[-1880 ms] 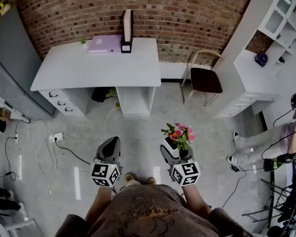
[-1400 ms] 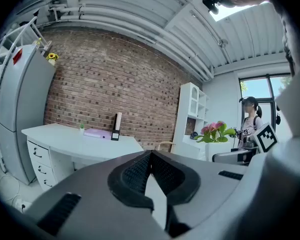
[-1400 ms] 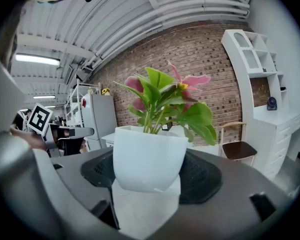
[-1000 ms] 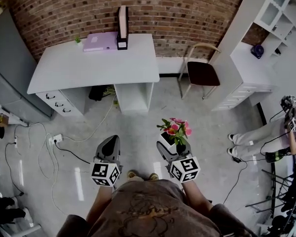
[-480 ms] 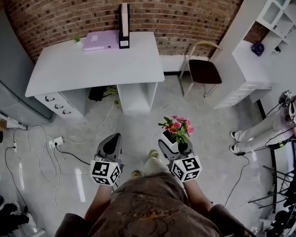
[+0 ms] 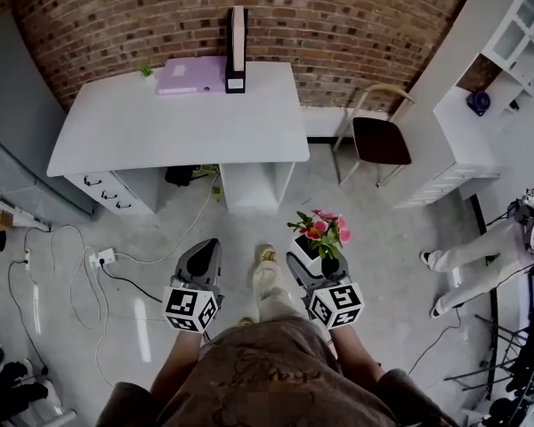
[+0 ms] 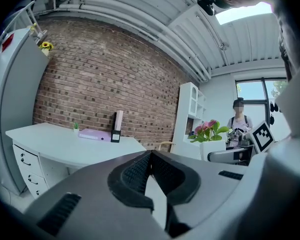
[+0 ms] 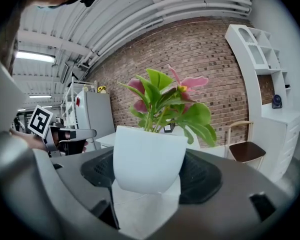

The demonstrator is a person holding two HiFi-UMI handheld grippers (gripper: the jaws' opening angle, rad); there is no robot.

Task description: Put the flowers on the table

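Pink flowers (image 6: 320, 228) with green leaves stand in a small white pot (image 6: 304, 246). My right gripper (image 6: 312, 260) is shut on the pot and carries it upright above the floor. In the right gripper view the pot (image 8: 149, 156) sits between the black pads (image 8: 202, 178), and the blooms (image 8: 167, 100) rise above it. My left gripper (image 6: 202, 261) hangs beside it, shut and empty; its pads (image 7: 135, 173) meet at the tip. The white table (image 6: 160, 123) stands ahead against the brick wall, well beyond both grippers. In the left gripper view the table (image 7: 55, 145) lies left and the flowers (image 7: 208, 130) right.
On the table's far edge lie a purple folder (image 6: 190, 76), an upright file holder (image 6: 238, 50) and a tiny green plant (image 6: 146, 70). A chair (image 6: 377, 137) and white shelf unit (image 6: 485, 78) stand right. Cables (image 6: 89, 256) trail on the floor at left. A person (image 6: 494, 243) stands far right.
The view has shifted toward the table, and a foot has stepped forward between the grippers. Both grippers keep their pose, the right one still holding the pot.
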